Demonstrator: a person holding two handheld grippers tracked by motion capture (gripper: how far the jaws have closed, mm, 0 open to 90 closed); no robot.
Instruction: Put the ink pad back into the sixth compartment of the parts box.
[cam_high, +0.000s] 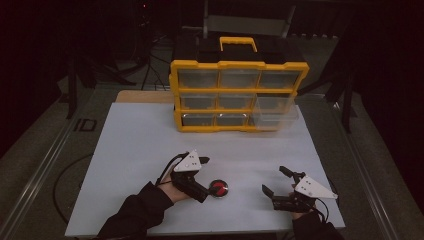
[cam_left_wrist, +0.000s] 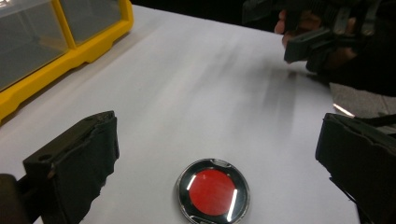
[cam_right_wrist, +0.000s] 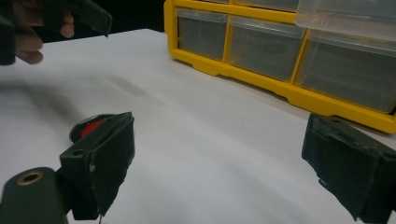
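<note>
A round red disc in a shiny dark rim (cam_high: 218, 188) lies flat on the white table sheet (cam_high: 140, 145). My left gripper (cam_high: 205, 178) is open just to the disc's left. In the left gripper view the disc (cam_left_wrist: 213, 192) lies low between the wide-apart jaws of that gripper (cam_left_wrist: 217, 154), touching neither. My right gripper (cam_high: 273, 180) stands open at the front right with nothing in it. In the right gripper view its jaws (cam_right_wrist: 224, 154) are spread, and the disc (cam_right_wrist: 91, 126) peeks out behind the left one.
A yellow drawer organizer (cam_high: 239, 95) with clear drawers and a black top with a handle stands at the back of the sheet. A clear drawer (cam_high: 274, 114) on its right side is pulled out. The sheet's edges drop to dark floor.
</note>
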